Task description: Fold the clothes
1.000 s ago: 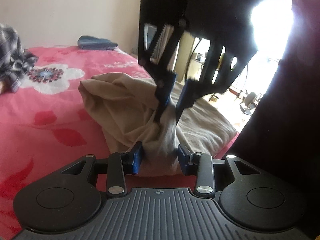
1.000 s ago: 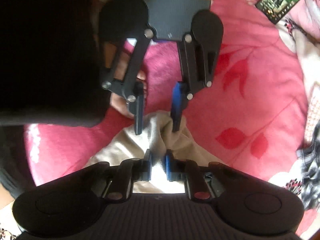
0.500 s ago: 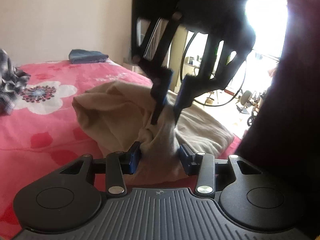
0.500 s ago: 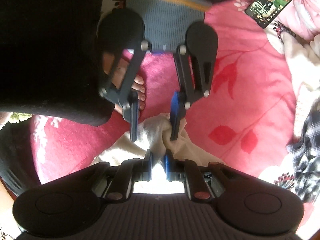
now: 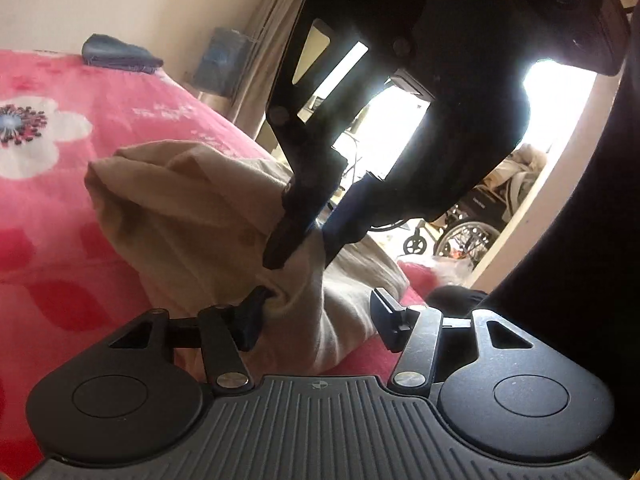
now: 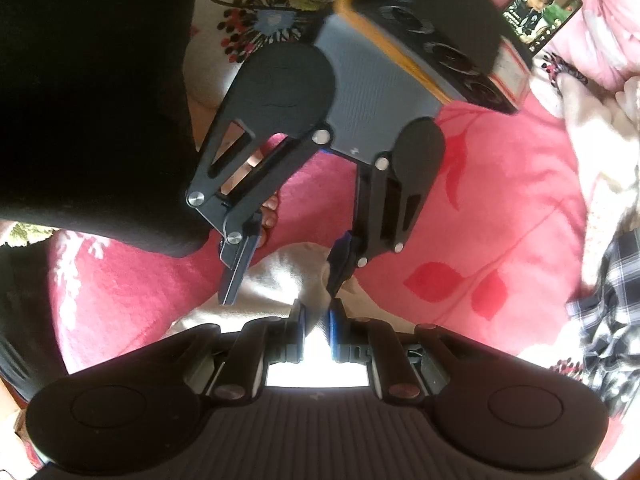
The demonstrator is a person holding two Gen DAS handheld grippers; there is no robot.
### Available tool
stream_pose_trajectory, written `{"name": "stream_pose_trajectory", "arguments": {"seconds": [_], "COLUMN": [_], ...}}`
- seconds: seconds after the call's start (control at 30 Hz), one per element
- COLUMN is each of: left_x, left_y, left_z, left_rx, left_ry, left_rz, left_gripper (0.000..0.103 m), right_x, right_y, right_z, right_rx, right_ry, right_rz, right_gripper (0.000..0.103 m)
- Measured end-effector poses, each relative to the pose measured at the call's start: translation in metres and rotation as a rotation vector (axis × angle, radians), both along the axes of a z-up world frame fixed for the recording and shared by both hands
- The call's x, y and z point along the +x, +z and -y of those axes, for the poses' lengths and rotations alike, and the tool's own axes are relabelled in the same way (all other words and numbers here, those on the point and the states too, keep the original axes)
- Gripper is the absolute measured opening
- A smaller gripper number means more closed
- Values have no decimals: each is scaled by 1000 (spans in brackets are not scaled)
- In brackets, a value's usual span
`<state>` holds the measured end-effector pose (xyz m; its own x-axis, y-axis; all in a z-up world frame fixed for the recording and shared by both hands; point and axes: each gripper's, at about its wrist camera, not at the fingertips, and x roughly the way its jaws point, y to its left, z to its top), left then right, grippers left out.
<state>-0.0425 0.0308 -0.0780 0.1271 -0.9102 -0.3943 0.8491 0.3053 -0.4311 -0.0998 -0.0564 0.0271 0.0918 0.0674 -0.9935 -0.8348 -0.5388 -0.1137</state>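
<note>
**Beige garment pinched from above, let go from the side**

Left wrist view: the beige garment [image 5: 188, 216] lies bunched on the pink flowered bedspread [image 5: 64, 264]. The left gripper [image 5: 316, 316] has just been opening its jaws; they stand fairly wide, with a fold of the garment between them, touching the left finger [image 5: 250, 320] and apart from the right one. Just beyond, the right gripper [image 5: 304, 240] comes down from above with its tips narrowly closed on a raised ridge of the cloth. Glare from the doorway blanks out much of the right side.

Right wrist view: the right gripper [image 6: 318, 320] pinches the garment [image 6: 288, 272], its jaws narrow. The left gripper [image 6: 284, 276] straddles the same fold without clamping it. A dark sleeve [image 6: 92, 92] hides the left side. A phone [image 6: 542, 2] lies far off.
</note>
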Motion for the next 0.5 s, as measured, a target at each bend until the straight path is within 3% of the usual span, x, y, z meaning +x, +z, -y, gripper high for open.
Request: {"name": "stream_pose_trajectory", "arguments": {"seconds": [0.1,0.27,0.4,0.5], "left_x": [-1,0,24,27], "left_y": [1,3,-7,-18], "left_z": [-3,20,20,16], "left_rx": [-33,-2,-93,-119], "left_ry": [39,-68,-117,-100], "left_rz": [2,49,-152,-224], "left_gripper": [51,53,55,57], "right_x": [1,-2,0,2], "right_y": [6,10,8,5], "right_z": [3,10,14,15], "right_rx": [13,32,28,47], "right_ry": [-12,9,23,8], "right_rz": [-10,-6,-1,-4], "right_gripper": [12,12,12,12]}}
